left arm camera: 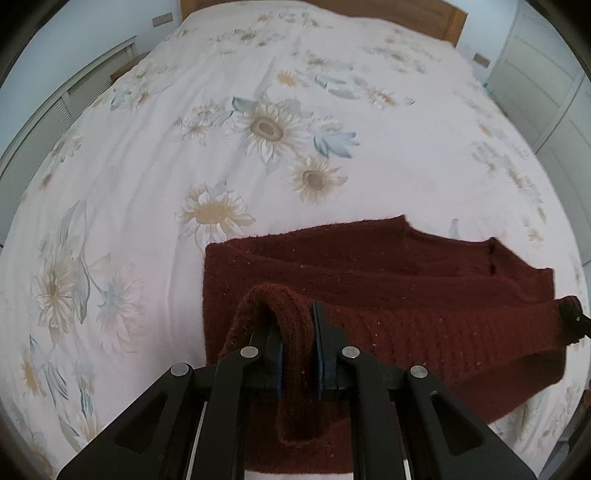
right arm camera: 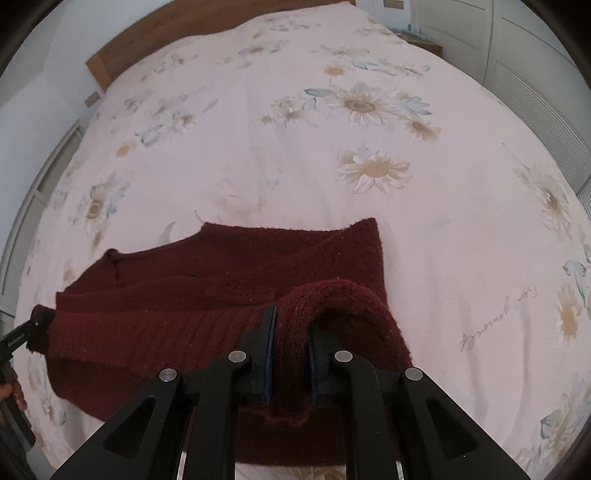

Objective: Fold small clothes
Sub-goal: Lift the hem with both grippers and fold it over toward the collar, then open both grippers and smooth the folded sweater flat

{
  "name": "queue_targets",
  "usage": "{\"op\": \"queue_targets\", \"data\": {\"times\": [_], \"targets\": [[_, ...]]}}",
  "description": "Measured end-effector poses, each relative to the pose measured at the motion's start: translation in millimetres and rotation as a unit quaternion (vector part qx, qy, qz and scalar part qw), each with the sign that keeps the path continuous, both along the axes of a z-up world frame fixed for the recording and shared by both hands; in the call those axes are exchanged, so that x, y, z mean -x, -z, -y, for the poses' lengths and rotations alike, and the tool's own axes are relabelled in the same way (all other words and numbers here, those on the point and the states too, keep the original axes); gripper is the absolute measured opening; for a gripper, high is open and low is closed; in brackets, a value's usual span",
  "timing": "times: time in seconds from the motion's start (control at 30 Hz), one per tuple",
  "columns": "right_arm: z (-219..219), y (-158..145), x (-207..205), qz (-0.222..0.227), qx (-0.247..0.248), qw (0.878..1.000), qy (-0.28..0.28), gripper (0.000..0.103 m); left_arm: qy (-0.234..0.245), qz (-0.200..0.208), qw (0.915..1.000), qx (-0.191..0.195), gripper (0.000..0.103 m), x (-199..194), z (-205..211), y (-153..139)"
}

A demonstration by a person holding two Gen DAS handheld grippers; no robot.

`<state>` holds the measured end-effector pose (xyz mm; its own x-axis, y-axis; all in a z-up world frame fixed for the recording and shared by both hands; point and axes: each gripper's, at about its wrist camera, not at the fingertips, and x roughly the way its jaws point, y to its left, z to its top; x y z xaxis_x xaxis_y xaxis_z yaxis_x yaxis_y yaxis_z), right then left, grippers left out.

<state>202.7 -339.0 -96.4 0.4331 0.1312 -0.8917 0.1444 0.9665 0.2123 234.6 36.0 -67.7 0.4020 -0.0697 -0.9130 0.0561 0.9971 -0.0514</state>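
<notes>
A dark red knitted sweater (left arm camera: 388,295) is seen lying on the bed (left arm camera: 184,147), its near hem lifted clear of the rest and stretched between the two claws. One corner of the ribbed hem is pinched in the left claw (left arm camera: 299,347), the other in the right claw (right arm camera: 291,354); both are closed narrow on thick wool, with a loop of knit bulging above the blue pads (right arm camera: 269,369). The risk is judged to lie in the grip and the cloth: the fuzzy, springy knit could be dragged out of a pad if one hand is carried further than the other, and the fold would then be laid crooked. The layers below could also be shifted, since the wool clings to itself. The bed is covered by a smooth, pale pink floral sheet (right arm camera: 443,240), lightly creased, backed by a wooden headboard (left arm camera: 424,14).
</notes>
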Motion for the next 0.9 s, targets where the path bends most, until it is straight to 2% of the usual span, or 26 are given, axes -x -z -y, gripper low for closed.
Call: {"op": "queue_targets", "data": {"times": [0.07, 0.13, 0.17, 0.2, 0.23, 0.3, 0.37, 0.4, 0.43, 0.5, 0.57, 0.63, 0.67, 0.9], "targets": [[-1.8, 2.0, -5.6, -0.004, 0.004, 1.0, -0.001, 0.028, -0.008, -0.01, 0.9999, -0.001, 0.015, -4.6, -0.1, 4.4], [-3.5, 0.4, -7.5, 0.0, 0.002, 1.0, -0.003, 0.038, -0.02, -0.024, 0.9995, 0.008, 0.028, -8.7, -2.5, 8.1], [-4.2, -1.0, -7.9, 0.003, 0.0, 1.0, -0.005, 0.047, -0.024, -0.029, 0.9992, 0.014, 0.033, -9.8, -4.0, 8.8], [-4.8, -1.8, -8.1, 0.006, -0.001, 1.0, -0.006, 0.057, -0.028, -0.028, 0.9991, 0.016, 0.047, -10.0, -4.9, 7.6], [-5.6, -3.2, -8.2, 0.008, 0.0, 1.0, -0.008, 0.061, -0.031, -0.021, 0.9992, 0.009, 0.066, -9.7, -5.7, 5.3], [-8.6, -6.2, -7.9, 0.012, 0.011, 1.0, -0.013, 0.071, -0.026, -0.011, 0.9995, 0.013, 0.077, -8.0, -4.6, -0.4], [-11.4, -8.8, -7.3, 0.018, 0.016, 1.0, -0.017, 0.078, -0.022, -0.013, 0.9993, 0.029, 0.078, -6.4, -4.6, -3.6], [-13.0, -10.2, -6.6, 0.021, 0.019, 0.999, -0.018, 0.08, -0.02, -0.011, 0.9993, 0.029, 0.082, -5.2, -4.2, -5.4], [-14.9, -11.7, -5.7, 0.024, 0.024, 0.999, -0.02, 0.08, -0.018, -0.007, 0.9995, 0.026, 0.088, -4.1, -2.4, -7.1], [-19.4, -14.5, -3.4, 0.031, 0.032, 0.999, -0.026, 0.084, -0.013, 0.001, 0.9998, 0.015, 0.094, -0.9, 1.7, -10.4], [-26.7, -17.5, -0.1, 0.039, 0.046, 0.997, -0.038, 0.088, -0.004, 0.005, 0.9999, 0.011, 0.096, 3.0, 6.8, -12.3], [-34.5, -19.0, 3.3, 0.045, 0.06, 0.996, -0.049, 0.094, 0.005, 0.013, 0.9999, 0.01, 0.102, 8.2, 13.1, -15.1], [-39.0, -19.5, 6.1, 0.049, 0.065, 0.995, -0.054, 0.102, 0.01, 0.018, 0.9998, 0.007, 0.102, 10.4, 16.5, -15.8], [-77.8, -8.4, 31.2, 0.067, 0.075, 0.991, -0.091, 0.103, 0.052, 0.035, 0.9979, -0.014, 0.102, 33.6, 47.0, -4.0]]}}
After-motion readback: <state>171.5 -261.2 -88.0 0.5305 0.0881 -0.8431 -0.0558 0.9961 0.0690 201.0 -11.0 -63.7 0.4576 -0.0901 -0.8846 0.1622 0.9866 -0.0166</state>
